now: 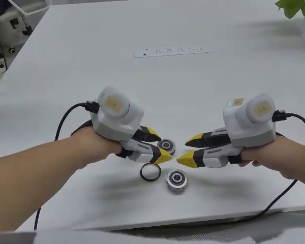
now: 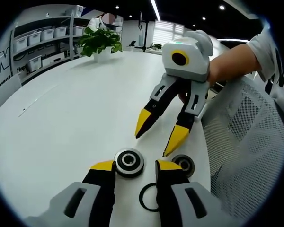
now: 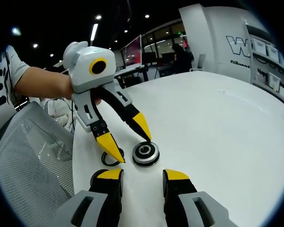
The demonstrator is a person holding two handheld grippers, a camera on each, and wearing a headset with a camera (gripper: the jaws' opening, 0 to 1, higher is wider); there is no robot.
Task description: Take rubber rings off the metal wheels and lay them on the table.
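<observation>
Two metal wheels and one loose black rubber ring lie near the table's front edge. The far wheel sits between the open jaws of my left gripper, which comes in from the left. My right gripper faces it from the right, open, with nothing between its fingers. The near wheel lies below both grippers. In the left gripper view the far wheel is just ahead of my own fingertips, with the ring and the near wheel to its right. In the right gripper view the far wheel and the ring lie ahead.
A white power strip lies across the far middle of the white table. Black cables trail from both grippers to the front edge. A potted plant stands at the far right corner. A mesh chair is at the table's near side.
</observation>
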